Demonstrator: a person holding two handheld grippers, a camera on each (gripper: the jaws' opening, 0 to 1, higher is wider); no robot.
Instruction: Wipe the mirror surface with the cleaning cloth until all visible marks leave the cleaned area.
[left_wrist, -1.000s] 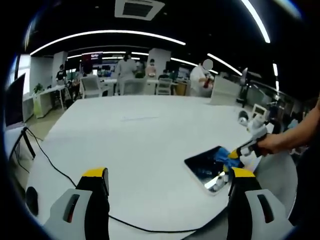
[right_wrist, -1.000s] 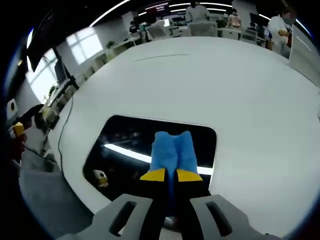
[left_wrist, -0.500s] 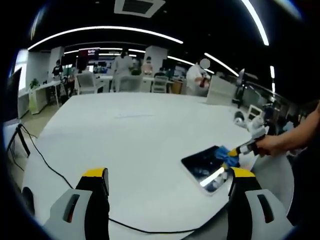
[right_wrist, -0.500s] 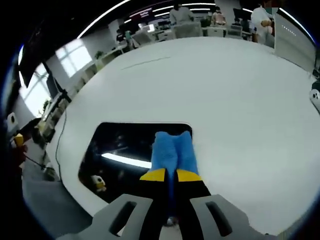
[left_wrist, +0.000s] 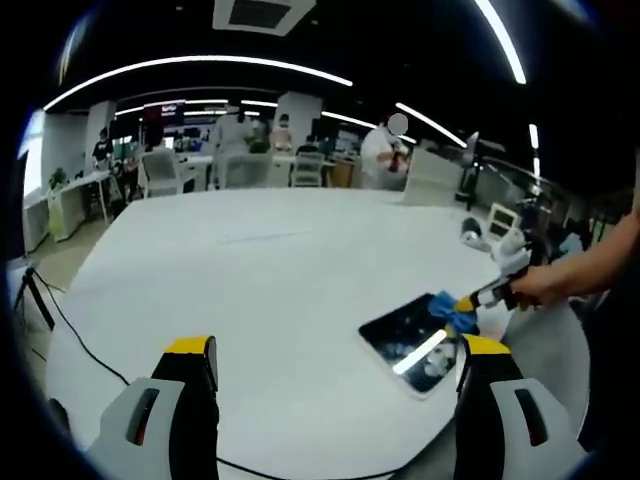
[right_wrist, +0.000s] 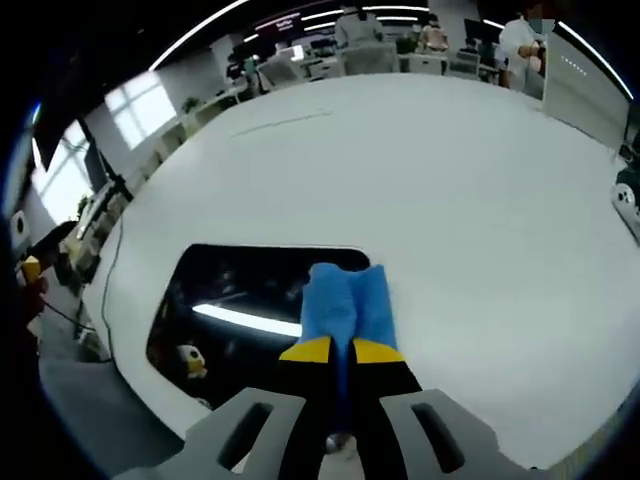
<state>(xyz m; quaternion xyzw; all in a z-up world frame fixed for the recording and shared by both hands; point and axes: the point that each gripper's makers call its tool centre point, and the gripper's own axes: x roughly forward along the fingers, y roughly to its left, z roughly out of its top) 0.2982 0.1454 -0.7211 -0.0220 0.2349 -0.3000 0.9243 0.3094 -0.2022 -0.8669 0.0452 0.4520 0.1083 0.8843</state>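
My right gripper (right_wrist: 341, 350) is clamped on a soft, folded blue cleaning cloth (right_wrist: 345, 305), pressed at the right end of the mirror (right_wrist: 250, 305). This glossy dark rounded rectangle stretches leftward across the matte white table (right_wrist: 450, 190). My left gripper (left_wrist: 335, 350) hangs open, empty, farther from the mirror.

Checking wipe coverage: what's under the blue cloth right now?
The blue cloth lies over the mirror edge, partly on the white table. Glass beneath it is hidden.

cloth (right_wrist: 345, 305) slid to mirror (right_wrist: 240, 300) edge (right side)
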